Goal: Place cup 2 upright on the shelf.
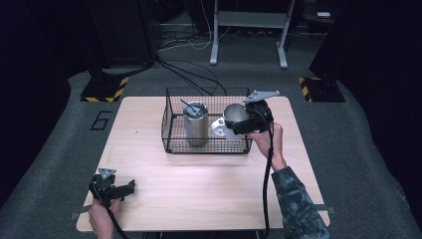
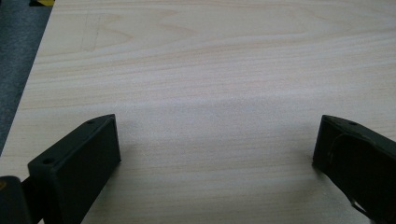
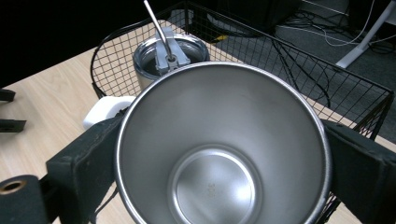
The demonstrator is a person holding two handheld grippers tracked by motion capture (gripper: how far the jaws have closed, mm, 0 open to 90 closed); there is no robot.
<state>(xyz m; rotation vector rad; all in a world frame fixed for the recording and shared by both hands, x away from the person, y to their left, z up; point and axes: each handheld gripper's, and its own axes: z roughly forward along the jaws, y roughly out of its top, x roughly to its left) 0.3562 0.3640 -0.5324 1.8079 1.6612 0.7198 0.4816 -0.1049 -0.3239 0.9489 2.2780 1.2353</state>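
Observation:
My right gripper point(image 1: 240, 120) is shut on an empty steel mug point(image 1: 235, 113), its black jaws pressing on the two sides of the rim. The mug point(image 3: 219, 154) has a white handle point(image 3: 105, 109) and hangs tilted over the right half of a black wire basket point(image 1: 171, 144). Inside the basket's left half stands a steel tumbler point(image 1: 195, 125) with a lid and a straw. It also shows just beyond the mug as the tumbler point(image 3: 154, 56). My left gripper point(image 1: 131, 188) rests low at the table's near left corner, open, with bare wood between its jaws point(image 2: 217, 126).
The light wooden table point(image 1: 199, 184) has free room in front of the basket and to its left. The basket's far wall point(image 3: 327, 74) rises behind the mug. Cables, desk legs and striped floor blocks point(image 1: 105, 89) lie beyond the table.

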